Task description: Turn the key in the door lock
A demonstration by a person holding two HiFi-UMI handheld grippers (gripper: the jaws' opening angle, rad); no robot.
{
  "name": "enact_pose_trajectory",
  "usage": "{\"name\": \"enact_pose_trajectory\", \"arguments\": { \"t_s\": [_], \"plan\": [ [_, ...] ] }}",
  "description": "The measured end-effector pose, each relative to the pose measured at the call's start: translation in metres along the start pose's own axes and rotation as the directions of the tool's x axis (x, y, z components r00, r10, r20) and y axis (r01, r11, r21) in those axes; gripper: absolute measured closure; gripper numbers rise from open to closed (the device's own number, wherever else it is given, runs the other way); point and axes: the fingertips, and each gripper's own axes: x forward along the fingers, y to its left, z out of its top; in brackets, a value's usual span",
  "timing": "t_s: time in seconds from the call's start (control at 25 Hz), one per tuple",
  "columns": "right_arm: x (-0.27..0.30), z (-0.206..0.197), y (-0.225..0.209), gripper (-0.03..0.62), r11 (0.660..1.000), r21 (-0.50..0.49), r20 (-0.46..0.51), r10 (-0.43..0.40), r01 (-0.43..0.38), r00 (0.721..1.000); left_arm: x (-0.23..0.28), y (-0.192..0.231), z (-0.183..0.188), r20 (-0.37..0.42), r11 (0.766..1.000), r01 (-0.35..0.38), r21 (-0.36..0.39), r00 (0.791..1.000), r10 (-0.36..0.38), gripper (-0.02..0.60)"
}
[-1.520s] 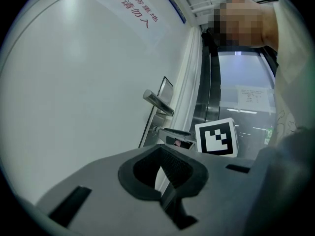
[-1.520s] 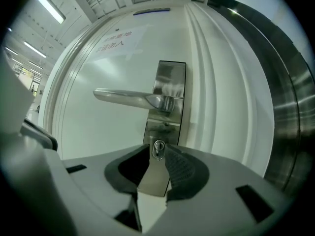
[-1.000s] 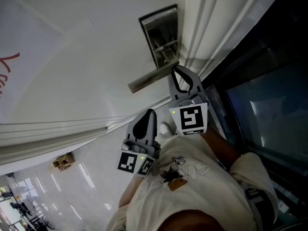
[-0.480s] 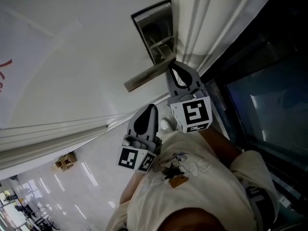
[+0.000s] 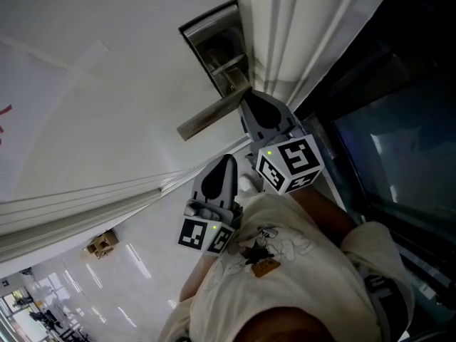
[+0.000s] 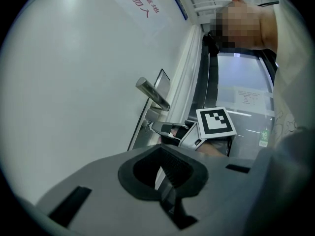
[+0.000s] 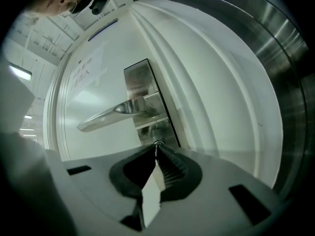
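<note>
1. Pinching the key (image 7: 157,144), the right gripper (image 7: 156,150) is clamped on it at the lock plate (image 7: 140,87).
2. The lever handle (image 7: 108,116) sits just above its tips.
3. The left gripper (image 6: 161,150), jaws together and empty, is apart from the key.

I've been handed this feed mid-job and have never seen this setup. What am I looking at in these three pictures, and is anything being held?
There is no robot here: a person carries a grey two-jaw tool in each hand. The head view comes from a camera on the person's head, looking steeply down at a white door. The other two pictures come from cameras riding on each tool, looking along its jaws.

On the door is a brushed-metal lock plate with a silver lever handle. The right tool is at the plate by the handle, its jaws closed on a small metal key at the lock. The left tool hangs back beside it, jaws together with nothing between them. The black-and-white marker cubes are parts of the tools.
</note>
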Motion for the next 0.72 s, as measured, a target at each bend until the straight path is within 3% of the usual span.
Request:
{"name": "enact_pose_trajectory", "arguments": {
  "t_s": [0.36,0.72],
  "plan": [
    [0.0,-0.0006,-0.0029,0.572,0.983,0.181,0.01,0.039,-0.04,0.999,-0.0017,0.0004,-0.0026,-0.005,1.0,-0.005,-0.009,1.0,0.005,0.578],
    [0.0,-0.0014,-0.0046,0.569,0.942,0.327,0.024,0.077,-0.081,0.997,-0.0033,-0.0001,-0.0047,-0.002,1.0,-0.005,-0.021,1.0,0.005,0.578]
  ]
}}
